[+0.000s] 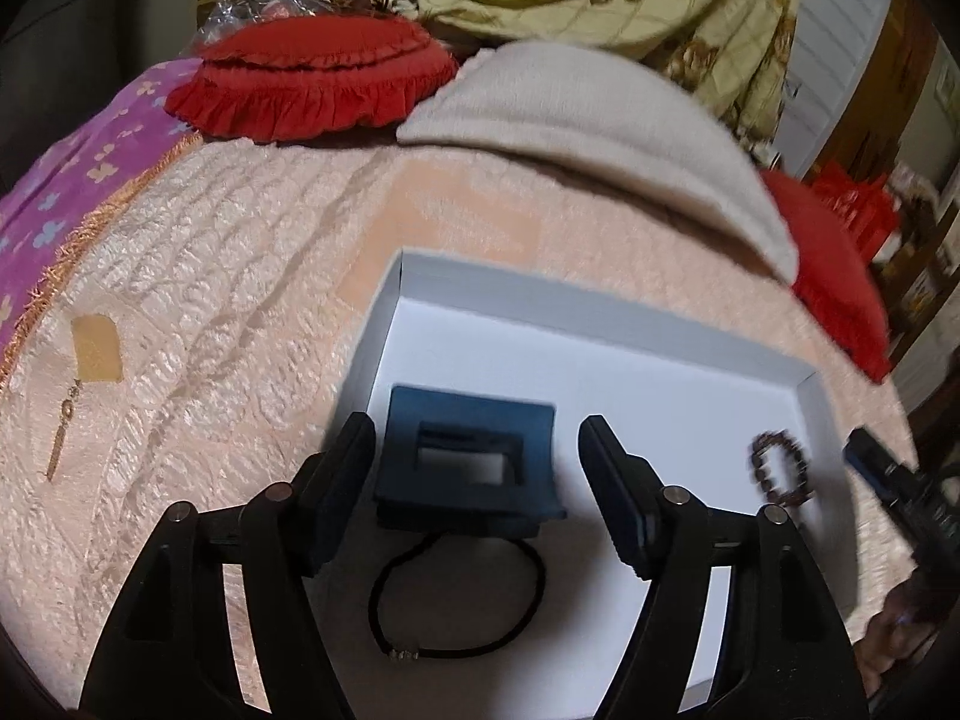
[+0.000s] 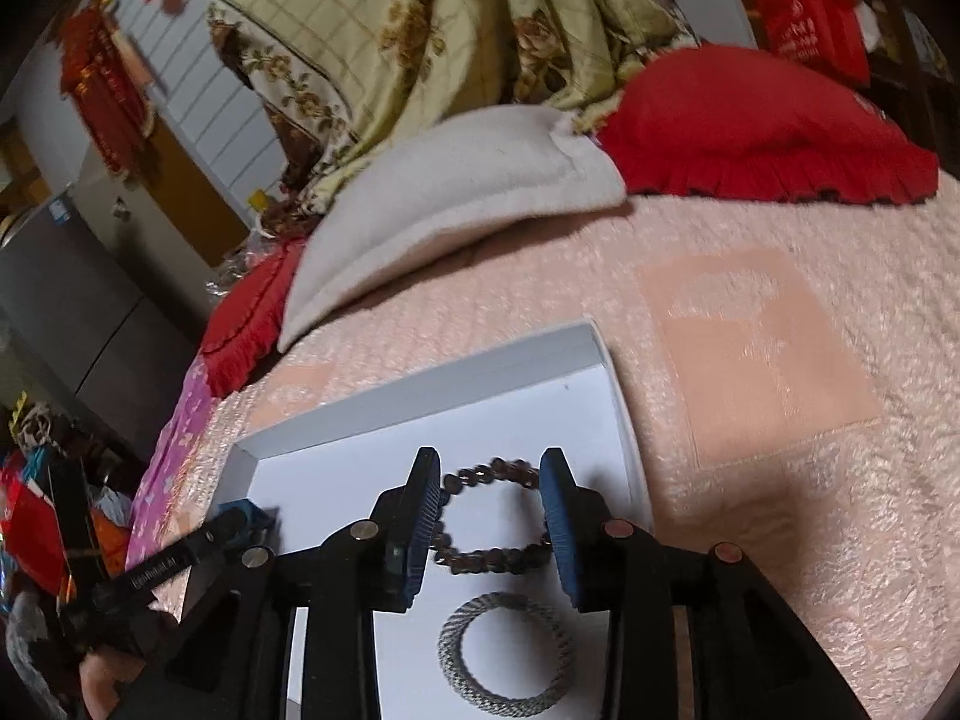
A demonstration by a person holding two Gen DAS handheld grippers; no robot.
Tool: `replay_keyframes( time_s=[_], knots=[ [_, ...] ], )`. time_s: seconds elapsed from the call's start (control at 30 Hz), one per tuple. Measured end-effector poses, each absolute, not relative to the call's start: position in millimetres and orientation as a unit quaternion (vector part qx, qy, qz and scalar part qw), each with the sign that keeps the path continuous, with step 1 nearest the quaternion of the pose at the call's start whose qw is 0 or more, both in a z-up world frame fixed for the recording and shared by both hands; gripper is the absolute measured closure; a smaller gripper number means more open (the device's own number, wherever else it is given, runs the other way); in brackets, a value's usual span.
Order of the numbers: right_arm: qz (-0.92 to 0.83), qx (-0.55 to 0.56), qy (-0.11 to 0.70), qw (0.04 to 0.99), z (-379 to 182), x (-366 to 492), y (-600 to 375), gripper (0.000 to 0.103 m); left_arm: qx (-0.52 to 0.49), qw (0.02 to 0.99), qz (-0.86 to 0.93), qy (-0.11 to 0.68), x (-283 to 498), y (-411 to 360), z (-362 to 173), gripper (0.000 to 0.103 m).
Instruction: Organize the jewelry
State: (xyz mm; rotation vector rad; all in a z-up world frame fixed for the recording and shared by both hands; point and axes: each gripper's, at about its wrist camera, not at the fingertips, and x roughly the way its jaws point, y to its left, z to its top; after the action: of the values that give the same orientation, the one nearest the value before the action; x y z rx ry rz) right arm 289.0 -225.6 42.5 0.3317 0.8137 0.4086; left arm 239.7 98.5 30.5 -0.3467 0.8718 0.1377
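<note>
A white open box (image 1: pixel 600 312) lies on the pink bedspread. In the left wrist view my left gripper (image 1: pixel 477 450) is open, its fingers on either side of a dark blue hair claw clip (image 1: pixel 468 456) resting in the box, apart from it. A black hair tie (image 1: pixel 456 594) lies just below the clip. In the right wrist view my right gripper (image 2: pixel 492 498) is open around a brown beaded bracelet (image 2: pixel 486 516) lying in the box (image 2: pixel 420 384). A silver mesh ring bracelet (image 2: pixel 504 654) lies below it. The beaded bracelet also shows in the left wrist view (image 1: pixel 780 468).
A gold earring (image 1: pixel 63 426) and a small tan card (image 1: pixel 96 348) lie on the bedspread left of the box. Red frilled cushions (image 1: pixel 306 78) (image 2: pixel 768 126), a beige pillow (image 1: pixel 600 138) and a floral quilt (image 2: pixel 450 30) lie behind the box.
</note>
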Motion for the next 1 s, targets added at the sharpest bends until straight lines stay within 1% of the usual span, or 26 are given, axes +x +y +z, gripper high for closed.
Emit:
replay_keyframes(
  time_s=[0.17,0.27,0.4,0.53,0.6,0.63,0.73,0.8,0.9,1.0],
  knots=[
    [0.202,0.138,0.373,0.895,53,277,-224,0.07,-0.186,0.905,0.055,0.378,225,112,54,0.032],
    [0.203,0.131,0.362,0.9,62,264,-230,0.07,-0.154,0.917,0.062,0.362,207,110,68,0.032],
    [0.199,0.115,0.342,0.911,75,229,-242,0.07,-0.104,0.928,0.04,0.354,172,85,78,0.032],
    [0.201,0.098,0.329,0.917,82,182,-254,0.069,-0.077,0.934,0.009,0.348,132,64,73,0.032],
    [0.202,0.094,0.33,0.917,79,157,-262,0.059,-0.07,0.934,-0.002,0.351,111,54,65,0.032],
    [0.196,0.094,0.332,0.918,75,145,-266,0.057,-0.069,0.932,-0.005,0.356,104,50,59,0.032],
    [0.183,0.081,0.363,0.91,57,118,-272,0.057,-0.074,0.919,-0.021,0.386,91,40,39,0.032],
    [0.169,0.048,0.385,0.906,44,108,-266,0.057,-0.061,0.914,-0.017,0.402,89,30,29,0.032],
    [0.154,0.011,0.393,0.907,35,106,-259,0.057,-0.017,0.914,0.036,0.404,84,15,25,0.032],
    [0.146,0.002,0.393,0.908,32,107,-254,0.057,-0.005,0.909,0.087,0.408,79,12,23,0.032]
  ],
)
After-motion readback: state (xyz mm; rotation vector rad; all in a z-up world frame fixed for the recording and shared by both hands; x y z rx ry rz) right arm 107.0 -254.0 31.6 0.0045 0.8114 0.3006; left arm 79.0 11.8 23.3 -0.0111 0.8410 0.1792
